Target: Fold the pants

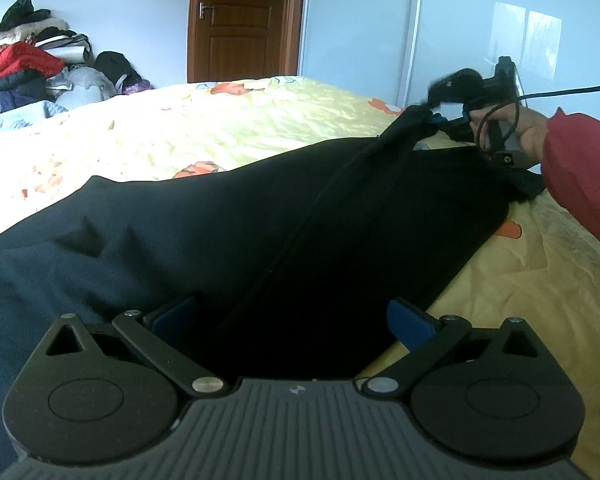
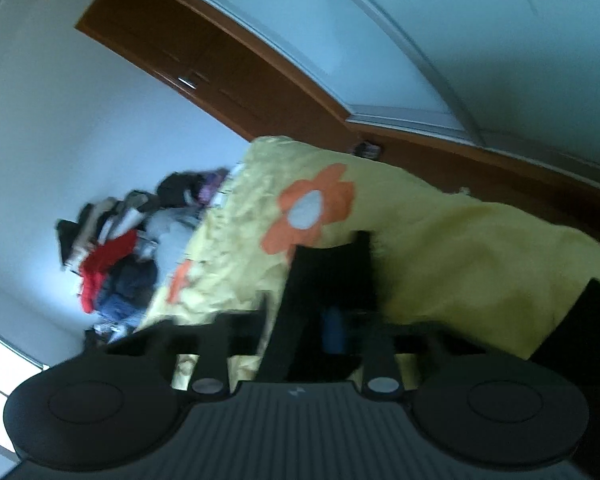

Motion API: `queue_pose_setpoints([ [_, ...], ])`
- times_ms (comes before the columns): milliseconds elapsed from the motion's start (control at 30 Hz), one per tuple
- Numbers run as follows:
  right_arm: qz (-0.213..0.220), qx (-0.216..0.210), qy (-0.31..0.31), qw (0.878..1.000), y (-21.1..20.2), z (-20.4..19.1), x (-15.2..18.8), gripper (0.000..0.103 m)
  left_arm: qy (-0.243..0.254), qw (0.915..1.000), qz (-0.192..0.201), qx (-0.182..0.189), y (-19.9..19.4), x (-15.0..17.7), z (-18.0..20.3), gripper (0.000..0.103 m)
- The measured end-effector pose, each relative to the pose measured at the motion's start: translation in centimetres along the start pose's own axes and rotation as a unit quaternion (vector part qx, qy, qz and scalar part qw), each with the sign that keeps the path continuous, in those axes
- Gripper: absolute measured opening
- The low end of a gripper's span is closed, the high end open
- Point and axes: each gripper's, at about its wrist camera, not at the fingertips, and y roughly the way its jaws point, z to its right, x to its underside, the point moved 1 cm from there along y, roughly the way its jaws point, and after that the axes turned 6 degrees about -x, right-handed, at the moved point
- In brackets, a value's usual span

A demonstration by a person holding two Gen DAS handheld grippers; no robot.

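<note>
Dark pants (image 1: pixel 260 220) lie spread across a bed (image 1: pixel 220 120) covered with a yellow quilt printed with orange flowers. Seen from the left wrist, the left gripper (image 1: pixel 292 320) sits low over the near end of the pants, its blue pads spread wide with dark cloth between them but not pinched. At the far end, the right gripper (image 1: pixel 440 120), held by a hand in a red sleeve (image 1: pixel 580 168), has its pads pressed together on a bunched edge of the pants, lifting it slightly off the quilt. The right wrist view is blurred and tilted but shows a dark strip of fabric running between its fingers. Clothes are piled (image 1: pixel 32 60) beside a wooden door (image 1: pixel 240 20). This looks like the start of a fold: one end is gripped. Next, the left gripper likely needs to close on its end, so both can carry the cloth over.
</note>
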Motion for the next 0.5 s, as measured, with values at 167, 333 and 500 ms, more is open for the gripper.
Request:
queue_pose_setpoints([
  [167,0.037,-0.023,-0.040,0.998,-2.7,-1.3,0.2,0.005,-0.007,0.9999,0.013,-0.002,-0.5,0.1,-0.3,0.099],
  [333,0.067,-0.079,-0.063,0.993,-7.9,-3.3,-0.6,0.005,0.028,0.9980,0.056,0.011,-1.8,-1.6,1.1,0.101],
  [500,0.086,-0.118,-0.068,0.987,-12.2,-4.6,-1.3,0.005,0.102,0.9916,0.078,0.016,-1.1,-3.5,3.8,0.101],
])
